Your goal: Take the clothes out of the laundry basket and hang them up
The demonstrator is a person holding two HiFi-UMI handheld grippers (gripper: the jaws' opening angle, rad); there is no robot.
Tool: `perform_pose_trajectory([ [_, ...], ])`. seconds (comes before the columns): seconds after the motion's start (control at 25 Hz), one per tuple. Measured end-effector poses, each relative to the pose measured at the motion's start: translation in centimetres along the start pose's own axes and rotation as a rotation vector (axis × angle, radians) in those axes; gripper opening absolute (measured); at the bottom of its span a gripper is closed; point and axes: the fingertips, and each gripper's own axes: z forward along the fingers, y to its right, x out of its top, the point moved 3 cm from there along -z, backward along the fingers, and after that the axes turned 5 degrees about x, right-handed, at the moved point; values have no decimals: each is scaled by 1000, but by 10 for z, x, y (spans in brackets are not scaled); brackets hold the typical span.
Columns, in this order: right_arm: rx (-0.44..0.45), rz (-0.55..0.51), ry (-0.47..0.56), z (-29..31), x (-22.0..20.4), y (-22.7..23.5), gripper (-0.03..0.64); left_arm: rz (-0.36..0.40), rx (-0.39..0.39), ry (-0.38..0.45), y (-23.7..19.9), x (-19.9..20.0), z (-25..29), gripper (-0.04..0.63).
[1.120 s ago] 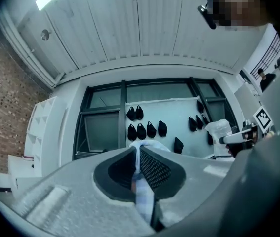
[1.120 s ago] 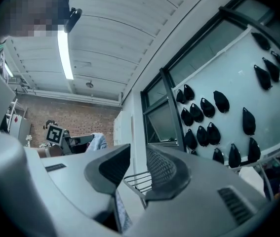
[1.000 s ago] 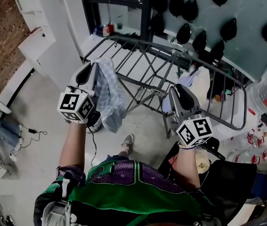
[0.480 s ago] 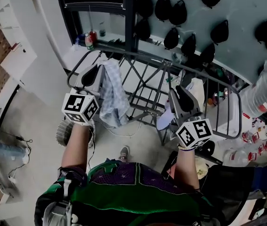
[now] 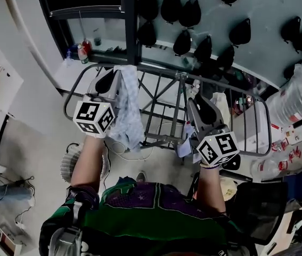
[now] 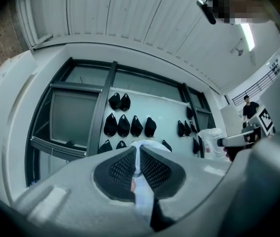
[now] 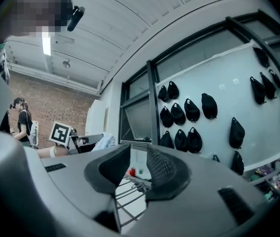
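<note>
My left gripper (image 5: pixel 109 82) is shut on a pale blue checked cloth (image 5: pixel 128 113), which hangs down from the jaws beside the left end of the grey drying rack (image 5: pixel 161 138). In the left gripper view the jaws (image 6: pixel 139 156) pinch a white fold of that cloth (image 6: pixel 142 191). My right gripper (image 5: pixel 197 104) is over the rack's near middle, open, with nothing between its jaws (image 7: pixel 138 163). In the right gripper view the left gripper's marker cube (image 7: pixel 60 133) and the cloth (image 7: pixel 105 142) show at the left. No laundry basket is in sight.
Several black caps (image 5: pixel 182 12) hang on the wall behind the rack. Small bottles (image 5: pixel 81 51) stand on a ledge at its far left. A small pale cloth (image 5: pixel 185 144) hangs by the rack's near rail. A full plastic bag (image 5: pixel 295 97) is at right, a black chair (image 5: pixel 257 204) near my right arm.
Both grippers have travelled closer to the rack; the left one carried the cloth up to the rack's left end. Neither gripper's jaws have changed.
</note>
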Motion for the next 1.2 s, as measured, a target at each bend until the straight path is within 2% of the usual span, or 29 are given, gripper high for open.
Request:
perform_pose_trajectory([
  [0.36, -28, 11, -37, 30, -17, 22, 91, -32, -26, -14, -20, -22, 57, 31],
  [0.76, 14, 29, -27, 71, -26, 81, 91, -12, 16, -25, -31, -36, 128, 30],
  [0.96, 52, 43, -50, 101, -36, 106, 91, -9, 40, -102, -43, -72, 161, 31],
  [1.2, 82, 79, -102, 119, -63, 118, 91, -67, 43, -272, -50, -147, 167, 31],
])
